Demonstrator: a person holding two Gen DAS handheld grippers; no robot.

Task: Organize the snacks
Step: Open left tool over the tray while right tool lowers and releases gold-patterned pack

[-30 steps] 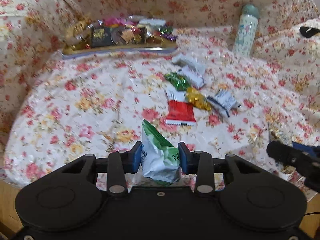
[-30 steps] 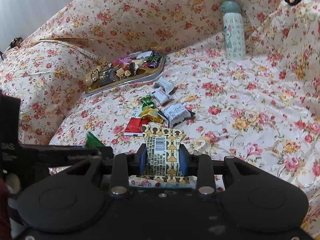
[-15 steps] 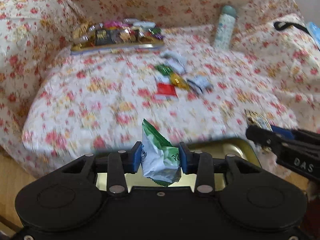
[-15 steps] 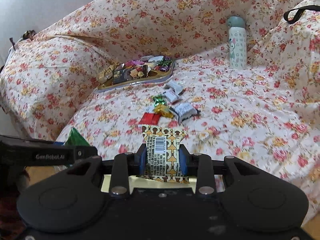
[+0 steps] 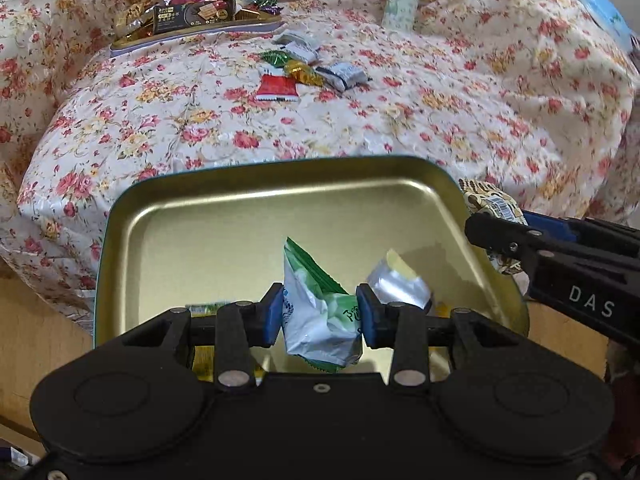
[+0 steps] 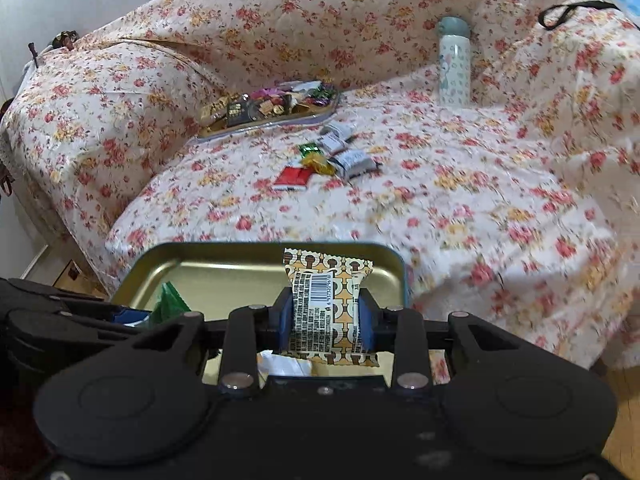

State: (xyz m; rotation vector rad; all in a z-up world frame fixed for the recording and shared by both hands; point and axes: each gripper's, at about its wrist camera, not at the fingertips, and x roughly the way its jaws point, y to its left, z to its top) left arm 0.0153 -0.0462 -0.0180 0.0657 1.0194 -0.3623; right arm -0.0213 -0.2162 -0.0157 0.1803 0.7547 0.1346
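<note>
My left gripper (image 5: 320,312) is shut on a green and white snack packet (image 5: 320,316), held over a gold metal tin (image 5: 168,216) that lies below the sofa's front edge. A silver wrapped snack (image 5: 398,286) lies in the tin. My right gripper (image 6: 326,322) is shut on a yellow patterned snack bar (image 6: 326,308) with a barcode, above the same gold tin (image 6: 224,266). In the left wrist view the right gripper (image 5: 496,226) comes in from the right by the tin's rim. Several loose snacks (image 5: 304,74) lie on the sofa seat.
A flowered cover drapes the sofa (image 6: 460,208). A tray heaped with snacks (image 6: 268,110) sits at the back left of the seat. A pale bottle (image 6: 454,62) stands against the backrest. A black strap (image 6: 568,10) lies on the right armrest. Wooden floor (image 5: 36,320) shows beside the tin.
Both grippers have drawn back from the sofa seat with their snacks held. The gold tin has come into view beneath them; the loose snacks now look farther off.
</note>
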